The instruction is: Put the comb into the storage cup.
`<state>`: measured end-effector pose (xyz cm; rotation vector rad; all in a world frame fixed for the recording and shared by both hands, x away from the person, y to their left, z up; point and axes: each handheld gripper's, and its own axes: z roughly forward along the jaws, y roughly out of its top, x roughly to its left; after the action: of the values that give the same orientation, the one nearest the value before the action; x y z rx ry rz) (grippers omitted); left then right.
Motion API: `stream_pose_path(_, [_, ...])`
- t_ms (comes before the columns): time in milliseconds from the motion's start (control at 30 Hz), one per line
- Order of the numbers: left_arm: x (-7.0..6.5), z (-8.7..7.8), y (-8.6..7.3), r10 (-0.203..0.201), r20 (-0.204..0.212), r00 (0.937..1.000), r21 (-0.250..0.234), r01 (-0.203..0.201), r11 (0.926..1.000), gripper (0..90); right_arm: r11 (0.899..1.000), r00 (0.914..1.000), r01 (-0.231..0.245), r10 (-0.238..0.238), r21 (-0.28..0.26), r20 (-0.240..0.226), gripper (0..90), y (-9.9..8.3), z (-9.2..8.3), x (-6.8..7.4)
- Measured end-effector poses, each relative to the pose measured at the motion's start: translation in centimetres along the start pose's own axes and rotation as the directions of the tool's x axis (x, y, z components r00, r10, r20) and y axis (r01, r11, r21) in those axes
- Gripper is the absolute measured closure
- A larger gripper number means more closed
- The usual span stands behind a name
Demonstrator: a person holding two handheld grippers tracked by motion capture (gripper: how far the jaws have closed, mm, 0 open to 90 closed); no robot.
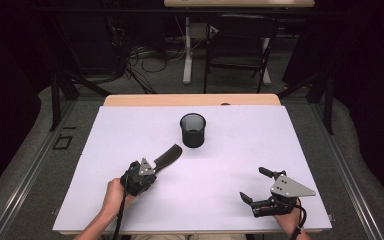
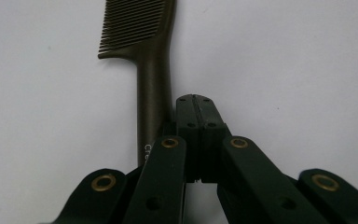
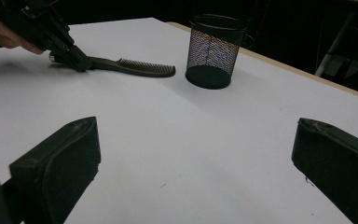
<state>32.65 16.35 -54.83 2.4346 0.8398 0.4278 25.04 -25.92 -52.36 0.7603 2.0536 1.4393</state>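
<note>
Lying beside the clenched left hand-held gripper, dark comb touching its side, right hand-held gripper released

Comb: we see dark olive-brown plastic, long straight handle, fine close-set teeth along one edge of head. Lies flat on white table sheet, left of centre, handle end toward near-left, toothed head pointing toward mesh cup. In left gripper view, handle runs up frame, pale lettering near lower end, teeth facing left. In right gripper view, we note teeth pointing up-frame, head tip near cup base, not touching.

Mesh cup: black wire-mesh cylinder, upright, open top, solid base, mid-table.
</note>
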Motion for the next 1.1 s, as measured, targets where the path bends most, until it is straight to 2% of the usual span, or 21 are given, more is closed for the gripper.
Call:
stream_pose_path(333, [0.3,0.0,0.0,0.003,-0.024,0.9997,0.01,-0.002,1.0,90.0,1.0,1.0,-0.005,0.005,-0.001,0.001,0.7,0.0,0.0,0.0])
stream_pose_path(533, [0.4,-0.1,-0.1,0.0,-0.019,0.9998,0.011,0.0,0.9999,90.0,1.0,1.0,-0.006,0.006,0.0,0.002,0.7,0.0,0.0,-0.1])
stream_pose_path(600, [0.5,-0.2,-0.1,-0.003,-0.003,1.0,0.009,0.003,1.0,88.9,1.0,1.0,-0.003,0.003,-0.001,0.002,0.7,0.0,-0.1,-0.1])
stream_pose_path(833, [0.1,-1.0,0.2,0.002,0.039,0.9992,-0.027,-0.001,0.9996,70.7,1.0,1.0,-0.004,0.004,0.001,0.001,0.7,0.0,-0.1,-0.1])
stream_pose_path(900, [-0.1,-1.2,0.4,0.003,0.052,0.9986,-0.033,-0.001,0.9995,63.1,1.0,1.0,-0.004,0.004,0.002,0.002,0.7,0.0,-0.1,-0.1])
stream_pose_path(1100, [-0.3,-1.8,0.8,0.006,0.052,0.9987,-0.045,-0.003,0.999,41.0,1.0,1.0,-0.006,0.006,0.003,0.0,0.7,0.0,0.0,-0.1])
